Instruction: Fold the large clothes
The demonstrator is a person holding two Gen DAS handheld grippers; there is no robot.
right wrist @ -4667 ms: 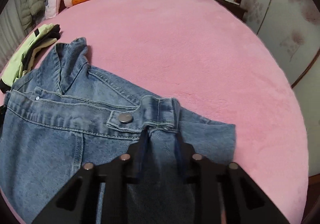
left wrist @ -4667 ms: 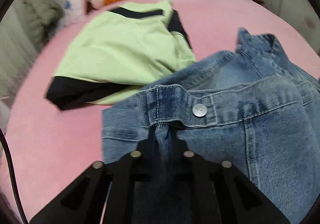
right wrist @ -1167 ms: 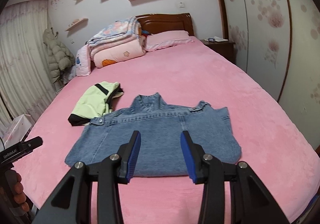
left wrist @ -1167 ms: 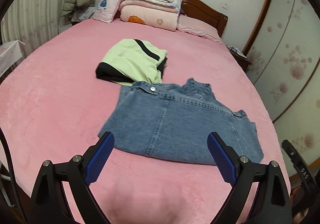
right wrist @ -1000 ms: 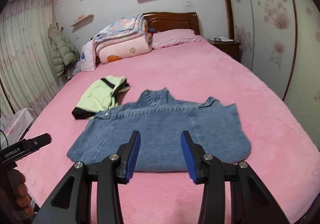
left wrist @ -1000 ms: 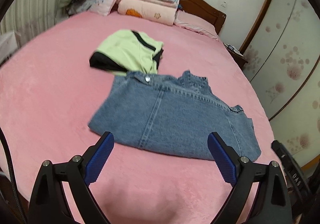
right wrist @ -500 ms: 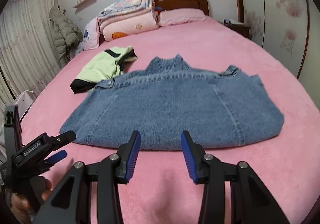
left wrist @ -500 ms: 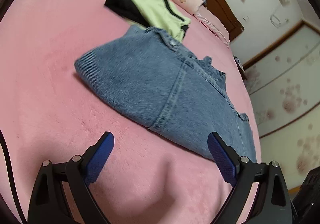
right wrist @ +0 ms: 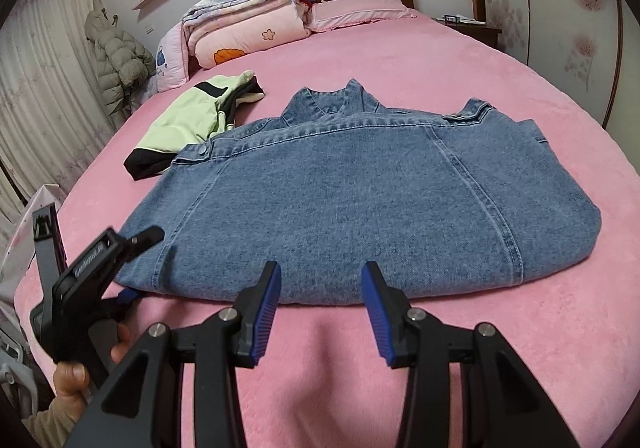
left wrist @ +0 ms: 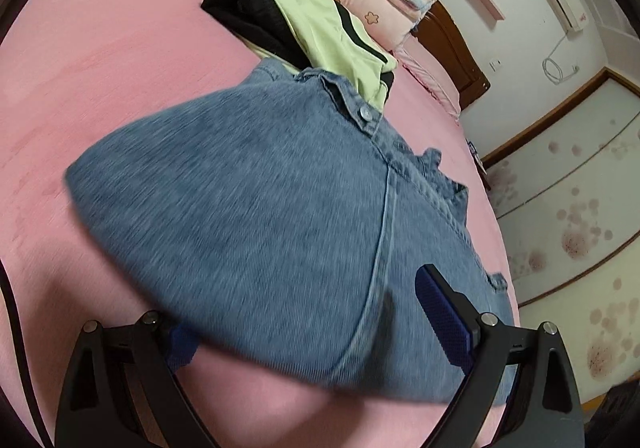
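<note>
Right claw, jaws apart and empty, hovers at the near fold of the denim jacket on the pink bed. Left claw apparently straddles that edge, open. Beyond: green garment.

Your left gripper is tilted downward at the near left corner of the denim jacket, jaws spread wide. One finger lies over the cloth, its blue pad facing inward; the other sits under the jacket's folded edge, mostly hidden. The pads do not press the cloth. In the right wrist view, your left hand grips this tool's handle. Your right gripper points down at the jacket's near edge, jaws partly apart, fingertips just short of the denim, holding nothing.
</note>
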